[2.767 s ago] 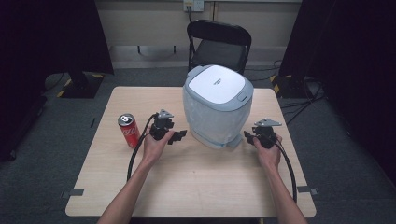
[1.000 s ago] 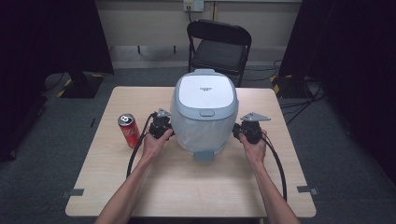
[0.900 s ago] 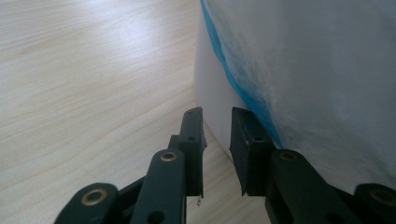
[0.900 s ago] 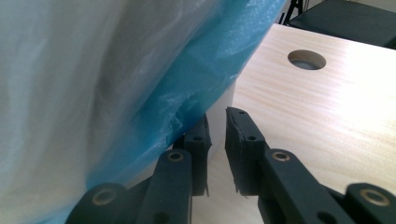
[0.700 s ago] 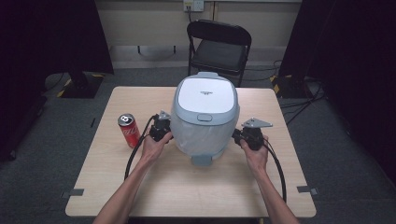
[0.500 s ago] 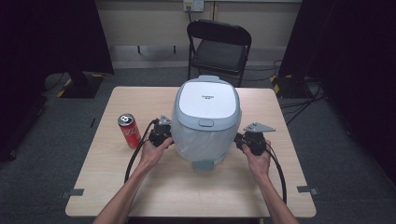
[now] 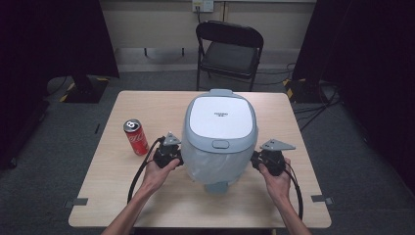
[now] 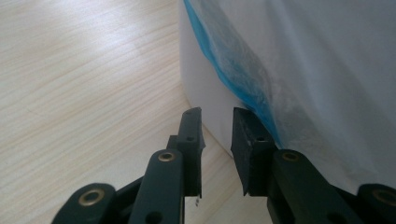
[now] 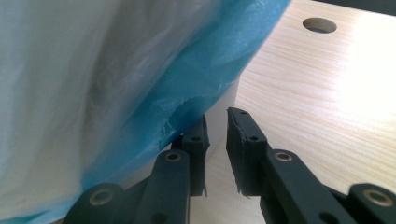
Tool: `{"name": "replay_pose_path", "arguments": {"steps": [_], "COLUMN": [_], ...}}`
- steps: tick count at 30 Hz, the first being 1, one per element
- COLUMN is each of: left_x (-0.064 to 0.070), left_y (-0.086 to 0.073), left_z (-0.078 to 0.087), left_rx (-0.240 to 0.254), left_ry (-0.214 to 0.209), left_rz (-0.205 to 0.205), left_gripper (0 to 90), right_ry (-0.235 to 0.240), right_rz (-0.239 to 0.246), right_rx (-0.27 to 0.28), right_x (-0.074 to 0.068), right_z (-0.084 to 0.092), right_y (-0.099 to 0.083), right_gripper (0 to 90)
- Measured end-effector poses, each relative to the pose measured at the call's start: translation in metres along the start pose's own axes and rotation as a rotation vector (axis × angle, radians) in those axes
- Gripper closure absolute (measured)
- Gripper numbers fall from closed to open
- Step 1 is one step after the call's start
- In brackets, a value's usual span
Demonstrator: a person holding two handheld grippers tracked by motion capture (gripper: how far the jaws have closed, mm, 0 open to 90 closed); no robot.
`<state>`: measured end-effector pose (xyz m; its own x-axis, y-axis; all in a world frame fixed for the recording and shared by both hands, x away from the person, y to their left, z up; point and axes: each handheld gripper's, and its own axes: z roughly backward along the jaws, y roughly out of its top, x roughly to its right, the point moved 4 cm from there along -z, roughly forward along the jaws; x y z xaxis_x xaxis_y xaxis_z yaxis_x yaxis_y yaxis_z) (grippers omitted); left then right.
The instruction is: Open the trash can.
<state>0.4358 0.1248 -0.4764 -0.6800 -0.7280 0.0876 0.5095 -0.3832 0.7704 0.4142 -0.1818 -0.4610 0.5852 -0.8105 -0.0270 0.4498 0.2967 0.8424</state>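
Though skewed and set right of centre on the tabletop [image 7: 147,205] in the oldest frame, now squared to the person at mid-table, foot pedal facing the near edge: lidded waste bin [image 7: 220,122]. Flanked low on either side by the left hand-held gripper [image 7: 178,157] and the right hand-held gripper [image 7: 254,160], both hard against its walls. Judged as a repositioning nearly finished, with only a final nudge or a release left.

Left hand-held gripper [image 8: 217,116]: jaws just opening again after a brief squeeze, now a slim gap, nothing between them, bin wall [image 8: 205,107] just beyond. Right hand-held gripper [image 9: 216,116]: jaws drawn to their narrowest, nothing clearly pinched, inner jaw tucked under the liner's hem.

Materials: smooth rounded plastic shell, pale grey collar, flat white lid with a push button. Thin blue liner bag [image 9: 187,84], crinkled, translucent, draped outside the wall. Pale matt wood grain below, with a round cable hole [image 9: 319,24]. Red drinks can [image 7: 136,137] upright, well left of the bin; black folding chair [image 7: 230,54] beyond.
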Motion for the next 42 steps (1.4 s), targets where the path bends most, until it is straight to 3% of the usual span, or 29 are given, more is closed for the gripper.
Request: {"name": "replay_pose_path", "arguments": {"steps": [4,5,6,7,8,9,12,16,19,23,27,30,33,34,35,39,40,42], "left_x": [0.000,-0.005,-0.005,-0.011,-0.011,-0.019,-0.026,-0.028,-0.027,-0.025,-0.023,-0.023,-0.021,-0.020,-0.019,-0.017,-0.015,-0.014], "left_y": [-0.003,-0.005,-0.005,-0.005,-0.005,-0.004,-0.005,-0.006,-0.007,-0.004,0.003,0.006,0.011,0.013,0.017,0.024,0.029,0.032], "left_z": [0.003,0.005,0.005,0.008,0.008,0.014,0.024,0.034,0.044,0.051,0.069,0.076,0.086,0.089,0.097,0.109,0.119,0.124], "left_rx": [0.004,0.011,0.011,0.031,0.031,0.036,0.059,0.082,0.087,0.090,0.151,0.177,0.188,0.199,0.208,0.239,0.271,0.282], "left_ry": [-0.011,-0.009,-0.009,-0.019,-0.019,0.002,-0.007,-0.028,-0.024,-0.027,-0.050,-0.072,-0.077,-0.080,-0.057,-0.026,-0.035,-0.044], "left_rz": [-0.014,-0.007,-0.007,0.015,0.015,0.035,0.059,0.058,0.023,-0.001,0.026,0.036,0.017,0.022,0.060,0.048,0.043,0.029], "left_gripper": [71.7,59.0,51.4,41.9,37.8,39.9,38.3,35.2,34.9,33.4,33.8,32.4,30.8,30.8,29.9,29.2,31.7,36.1], "right_ry": [0.012,-0.001,-0.001,-0.047,-0.047,-0.123,-0.147,-0.160,-0.162,-0.178,-0.197,-0.203,-0.202,-0.202,-0.202,-0.202,-0.202,-0.202], "right_rz": [-0.006,-0.004,-0.004,-0.015,-0.015,-0.048,-0.073,-0.088,-0.118,-0.110,-0.098,-0.100,-0.099,-0.099,-0.099,-0.099,-0.099,-0.099], "right_rx": [-0.009,-0.019,-0.019,-0.012,-0.012,-0.020,-0.045,-0.093,-0.148,-0.181,-0.229,-0.203,-0.173,-0.173,-0.174,-0.174,-0.174,-0.174], "right_x": [-0.001,0.000,0.000,0.007,0.007,0.015,0.023,0.028,0.036,0.040,0.042,0.042,0.043,0.043,0.043,0.043,0.043,0.043], "right_z": [0.001,0.000,0.000,-0.001,-0.001,-0.002,-0.005,-0.005,-0.001,0.001,-0.002,-0.004,-0.006,-0.006,-0.006,-0.006,-0.006,-0.006], "right_y": [-0.003,-0.005,-0.005,-0.006,-0.006,-0.009,-0.018,-0.032,-0.050,-0.061,-0.069,-0.072,-0.074,-0.074,-0.074,-0.074,-0.074,-0.074], "right_gripper": [75.1,65.8,65.8,42.1,42.1,36.4,30.1,27.3,25.1,23.5,18.2,16.5,12.9,12.9,12.9,12.9,12.9,12.9]}}
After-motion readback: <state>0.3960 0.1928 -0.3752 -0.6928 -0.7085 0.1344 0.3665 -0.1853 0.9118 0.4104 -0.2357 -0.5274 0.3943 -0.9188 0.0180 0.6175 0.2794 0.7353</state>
